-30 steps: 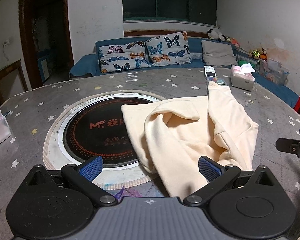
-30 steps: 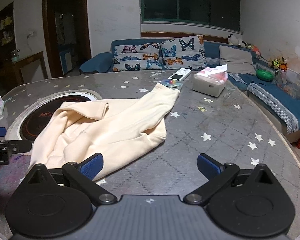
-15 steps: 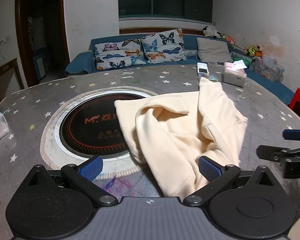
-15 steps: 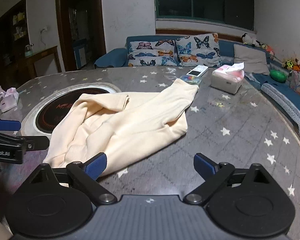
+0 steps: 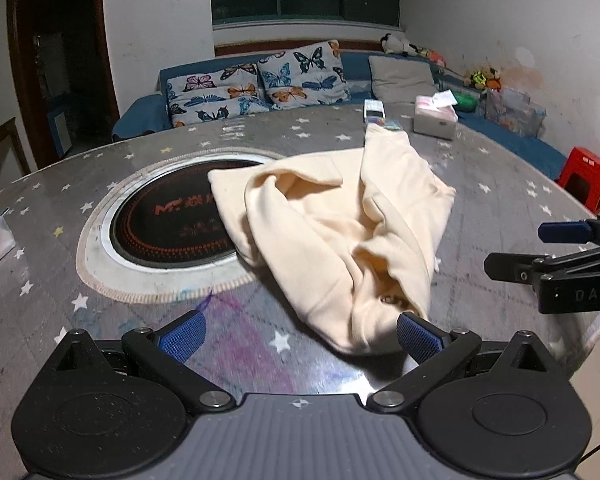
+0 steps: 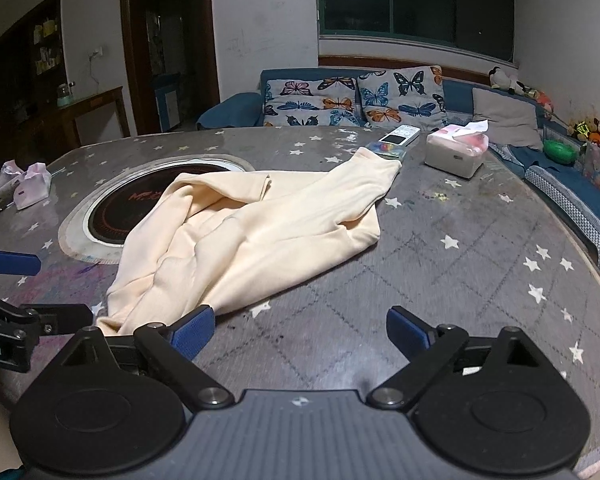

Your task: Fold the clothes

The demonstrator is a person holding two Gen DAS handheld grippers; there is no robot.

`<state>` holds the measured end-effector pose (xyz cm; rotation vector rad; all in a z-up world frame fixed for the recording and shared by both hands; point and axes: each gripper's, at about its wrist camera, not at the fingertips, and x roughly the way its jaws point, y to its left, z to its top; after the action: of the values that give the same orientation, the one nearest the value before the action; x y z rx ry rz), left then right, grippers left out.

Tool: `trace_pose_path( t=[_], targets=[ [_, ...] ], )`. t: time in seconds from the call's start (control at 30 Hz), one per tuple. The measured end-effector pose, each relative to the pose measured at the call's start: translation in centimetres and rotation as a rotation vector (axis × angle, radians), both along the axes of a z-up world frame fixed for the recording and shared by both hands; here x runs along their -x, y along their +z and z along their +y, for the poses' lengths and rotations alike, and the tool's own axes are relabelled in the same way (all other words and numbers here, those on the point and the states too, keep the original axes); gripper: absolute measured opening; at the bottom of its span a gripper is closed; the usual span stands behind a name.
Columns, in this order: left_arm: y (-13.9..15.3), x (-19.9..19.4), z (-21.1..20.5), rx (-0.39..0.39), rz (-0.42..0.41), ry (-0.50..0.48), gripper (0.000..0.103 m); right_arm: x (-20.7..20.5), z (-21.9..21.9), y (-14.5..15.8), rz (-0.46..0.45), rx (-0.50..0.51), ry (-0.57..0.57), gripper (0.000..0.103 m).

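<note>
Left wrist view: left tongs [image 5: 298, 334] spread wide, nothing between the blue pads. Versus the frame half a second earlier, the camera sits farther back and higher; more of the star-print counter [image 5: 500, 184] shows at the near edge, and the cream garment [image 5: 340, 232] appears smaller. Garment itself unchanged in shape: one piece, crumpled, lying on the counter with its left edge overlapping the round black cooktop [image 5: 172, 224]. Its near hem lies just ahead of the right-hand pad; contact cannot be told. Right tongs [image 5: 556, 248] have come further into view from the right, to the right of the garment and apart from it. Count: one garment, one cooktop, one white tissue box [image 5: 436, 120] and one remote [image 5: 374, 112] beyond the garment's far sleeve, two butterfly cushions [image 5: 260, 88] on the sofa, one red stool [image 5: 586, 176] right of the counter.

Right wrist view: right tongs [image 6: 300, 332] also wide, empty. Compared with half a second ago the garment [image 6: 260, 236] lies closer to the left-hand pad, its near corner just beside that pad. Left tongs [image 6: 20, 288] visible at left of the garment, spread apart, clear of the cloth. Count: one garment, one cooktop [image 6: 140, 204] partly covered, one tissue box [image 6: 456, 152], one remote [image 6: 400, 138], two butterfly cushions [image 6: 356, 96], one pink packet [image 6: 24, 184] left of the cooktop.
</note>
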<state>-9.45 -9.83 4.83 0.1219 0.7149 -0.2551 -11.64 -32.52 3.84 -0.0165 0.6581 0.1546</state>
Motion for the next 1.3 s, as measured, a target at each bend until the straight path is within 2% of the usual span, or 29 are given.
trace_pose_path(
  t=[0.43,0.83,1.3],
  targets=[
    [-0.4,1.1,-0.8,-0.031,0.018,-0.012,0.103,2.1,0.0,0.2,-0.016,-0.010,-0.005,0.092],
    [0.0,1.6,-1.7,-0.042,0.000,-0.031,0.102,2.7,0.3,0.5,-0.036,-0.020,-0.004,0.088],
    [0.3,1.0,-1.5,-0.037,0.004,-0.038,0.094,1.7,1.0,0.5,-0.027,-0.021,0.026,0.084]
  ],
)
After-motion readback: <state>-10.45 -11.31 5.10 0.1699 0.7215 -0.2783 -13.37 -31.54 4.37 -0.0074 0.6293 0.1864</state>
